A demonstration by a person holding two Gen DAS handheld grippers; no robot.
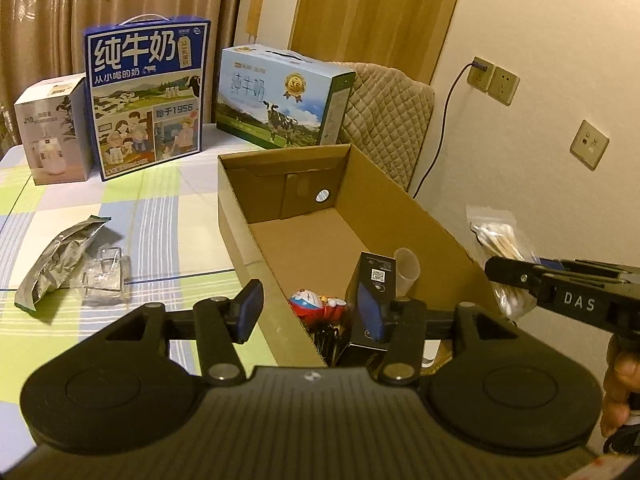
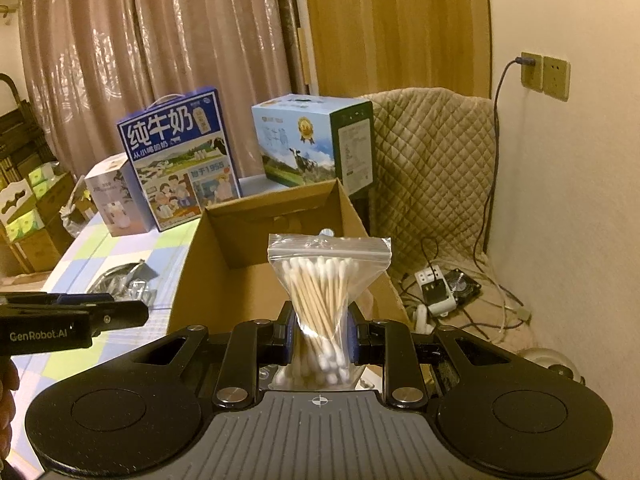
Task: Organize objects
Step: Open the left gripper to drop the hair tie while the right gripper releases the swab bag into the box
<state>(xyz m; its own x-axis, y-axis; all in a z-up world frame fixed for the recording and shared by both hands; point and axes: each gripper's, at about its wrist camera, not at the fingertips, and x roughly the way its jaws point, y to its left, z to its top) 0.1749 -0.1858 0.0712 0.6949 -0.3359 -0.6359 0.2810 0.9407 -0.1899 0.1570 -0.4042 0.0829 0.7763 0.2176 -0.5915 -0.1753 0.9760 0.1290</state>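
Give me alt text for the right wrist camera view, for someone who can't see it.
The right gripper clamps a clear zip bag of cotton swabs upright in front of an open cardboard box on a checked tablecloth. Two milk cartons stand behind; the left gripper shows at the left edge.

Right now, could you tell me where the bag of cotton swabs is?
The swab bag is pinched upright in the right gripper, held at the cardboard box's near right edge, not yet inside.
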